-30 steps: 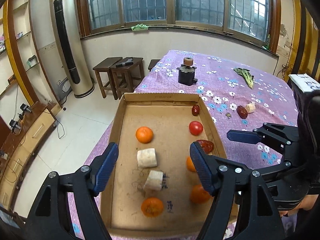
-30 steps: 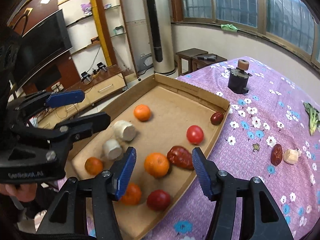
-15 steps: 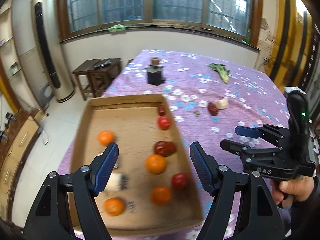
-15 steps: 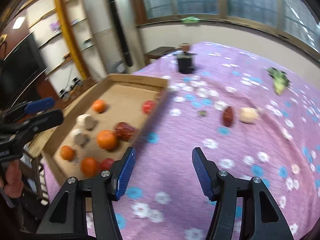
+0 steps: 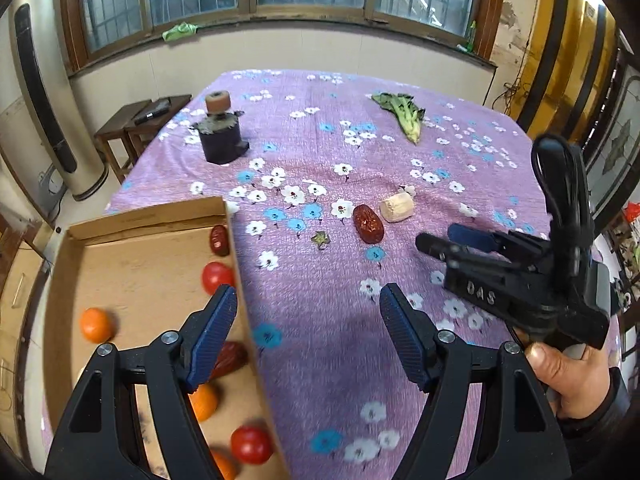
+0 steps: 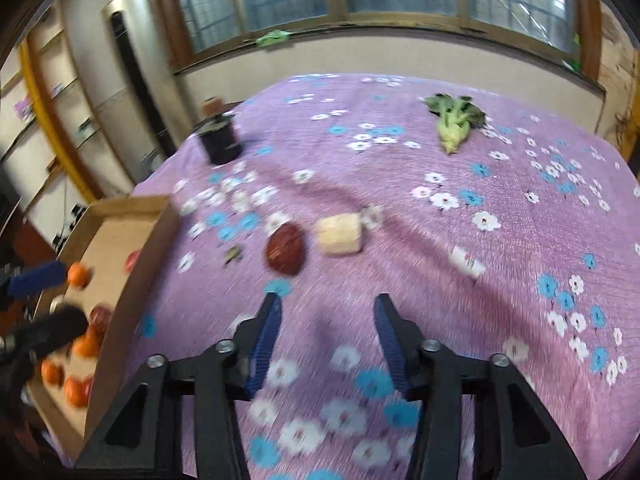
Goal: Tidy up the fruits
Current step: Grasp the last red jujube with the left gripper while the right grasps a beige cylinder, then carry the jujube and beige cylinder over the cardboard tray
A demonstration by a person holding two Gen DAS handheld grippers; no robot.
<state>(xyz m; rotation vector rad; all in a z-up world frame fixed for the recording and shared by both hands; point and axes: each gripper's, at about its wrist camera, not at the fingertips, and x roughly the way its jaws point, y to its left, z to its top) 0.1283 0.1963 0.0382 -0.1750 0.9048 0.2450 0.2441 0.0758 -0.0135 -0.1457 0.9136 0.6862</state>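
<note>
A shallow cardboard tray point(image 5: 148, 216) point(image 6: 120, 204) at the left holds oranges point(image 5: 95, 325), tomatoes point(image 5: 216, 277) and red dates point(image 5: 219, 239). On the purple flowered cloth lie a red date point(image 5: 368, 224) point(image 6: 286, 254) and a pale cut chunk point(image 5: 396, 207) point(image 6: 340, 234) side by side. My left gripper point(image 5: 308, 316) is open over the tray's right wall, empty. My right gripper point(image 6: 326, 316) hovers just short of the loose date; its jaws are closing with nothing between them. It also shows in the left wrist view as the right gripper point(image 5: 440, 238), held by a hand point(image 5: 568, 376).
A dark pot with a cork-like top point(image 5: 220, 136) point(image 6: 220, 136) stands at the far left of the table. A green leafy vegetable point(image 5: 404, 114) point(image 6: 454, 124) lies at the far side. A small dried leaf point(image 5: 321, 239) sits near the date. Stools point(image 5: 136, 120) and a tall air conditioner point(image 5: 44, 92) stand beyond.
Both grippers swung right, away from the tray toward the loose date and pale chunk on the cloth. The right gripper's jaws have narrowed. The left gripper's opening is unchanged.
</note>
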